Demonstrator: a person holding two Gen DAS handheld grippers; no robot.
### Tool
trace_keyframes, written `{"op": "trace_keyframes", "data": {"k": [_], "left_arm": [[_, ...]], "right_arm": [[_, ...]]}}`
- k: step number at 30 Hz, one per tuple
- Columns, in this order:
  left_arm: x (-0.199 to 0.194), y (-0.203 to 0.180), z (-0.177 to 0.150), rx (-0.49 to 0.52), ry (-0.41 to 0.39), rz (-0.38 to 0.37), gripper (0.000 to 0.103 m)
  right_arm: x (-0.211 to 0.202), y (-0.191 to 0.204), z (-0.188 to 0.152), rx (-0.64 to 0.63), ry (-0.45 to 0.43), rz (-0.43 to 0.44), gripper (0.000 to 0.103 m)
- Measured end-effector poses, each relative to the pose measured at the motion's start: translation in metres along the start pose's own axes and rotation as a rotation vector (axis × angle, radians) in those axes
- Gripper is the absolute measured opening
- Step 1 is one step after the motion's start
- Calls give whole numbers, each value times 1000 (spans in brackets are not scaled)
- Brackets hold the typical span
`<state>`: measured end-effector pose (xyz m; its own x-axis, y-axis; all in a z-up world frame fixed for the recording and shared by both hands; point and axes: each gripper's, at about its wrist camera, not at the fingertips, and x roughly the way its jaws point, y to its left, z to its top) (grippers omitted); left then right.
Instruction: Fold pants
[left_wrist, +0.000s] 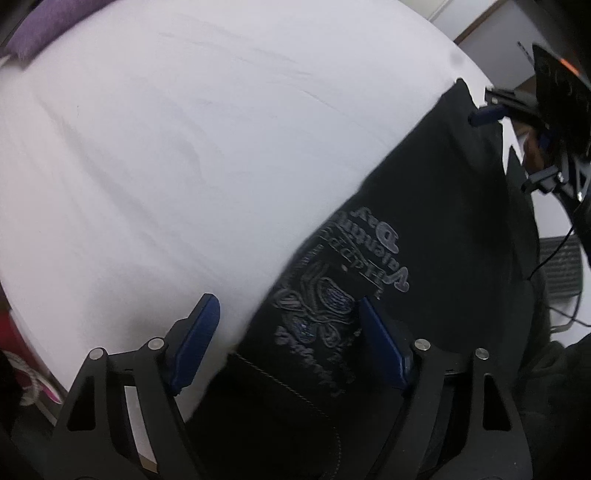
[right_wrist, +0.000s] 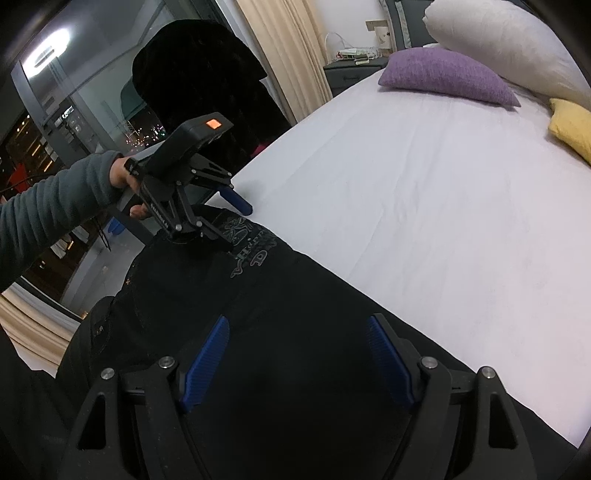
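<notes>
Black pants (left_wrist: 424, 236) with grey embroidered lettering lie flat along the near edge of a white bed sheet (left_wrist: 184, 147). My left gripper (left_wrist: 288, 332) is open, its blue fingers straddling the pants' edge by the embroidery. My right gripper (right_wrist: 297, 354) is open just above the dark cloth (right_wrist: 295, 314) further along. In the right wrist view the left gripper (right_wrist: 236, 221) shows over the embroidered end, held by a hand in a grey sleeve. In the left wrist view the right gripper (left_wrist: 513, 147) shows at the pants' far end.
A purple cushion (right_wrist: 447, 77), a white pillow (right_wrist: 498, 44) and a yellow cushion (right_wrist: 572, 125) lie at the bed's head. A dark nightstand (right_wrist: 351, 70), beige curtain (right_wrist: 280, 55) and a window with a dark garment (right_wrist: 199, 81) hanging stand beyond the bed.
</notes>
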<state>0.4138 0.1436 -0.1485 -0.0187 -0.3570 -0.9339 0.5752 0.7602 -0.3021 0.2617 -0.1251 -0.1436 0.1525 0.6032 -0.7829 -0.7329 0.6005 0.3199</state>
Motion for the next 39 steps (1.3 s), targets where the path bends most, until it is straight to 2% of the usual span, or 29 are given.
{"op": "trace_keyframes", "data": {"k": [2, 5, 7, 9, 12, 15, 24, 27, 31, 36, 37, 39], "left_arm": [[2, 5, 3, 5, 22, -5, 75], [4, 13, 8, 6, 43, 20, 62], [8, 17, 7, -7, 33, 43, 36], [2, 20, 7, -24, 21, 25, 29], [1, 7, 6, 2, 9, 75, 18], [-8, -2, 4, 20, -38, 119, 10], [-58, -43, -22, 99, -219, 262, 9], [-60, -58, -21, 121, -253, 291, 9], [-59, -78, -37, 142, -290, 322, 9], [-63, -95, -53, 153, -314, 337, 9], [-64, -106, -65, 155, -319, 339, 9], [-65, -109, -67, 156, -317, 341, 9]], "right_arm": [[4, 0, 1, -2, 10, 3, 80], [6, -2, 1, -5, 17, 8, 80], [8, -2, 5, -11, 22, 10, 79], [10, -1, 8, -21, 26, 11, 78], [15, 1, 15, -42, 47, 9, 76], [24, 6, 24, -76, 79, 9, 72], [60, 5, 56, -145, 179, 17, 62], [71, 6, 62, -158, 204, 30, 62], [87, 3, 63, -175, 282, 36, 61], [94, -13, 62, -133, 322, 66, 60], [94, -15, 62, -128, 325, 75, 57], [93, -15, 65, -133, 325, 101, 41]]}}
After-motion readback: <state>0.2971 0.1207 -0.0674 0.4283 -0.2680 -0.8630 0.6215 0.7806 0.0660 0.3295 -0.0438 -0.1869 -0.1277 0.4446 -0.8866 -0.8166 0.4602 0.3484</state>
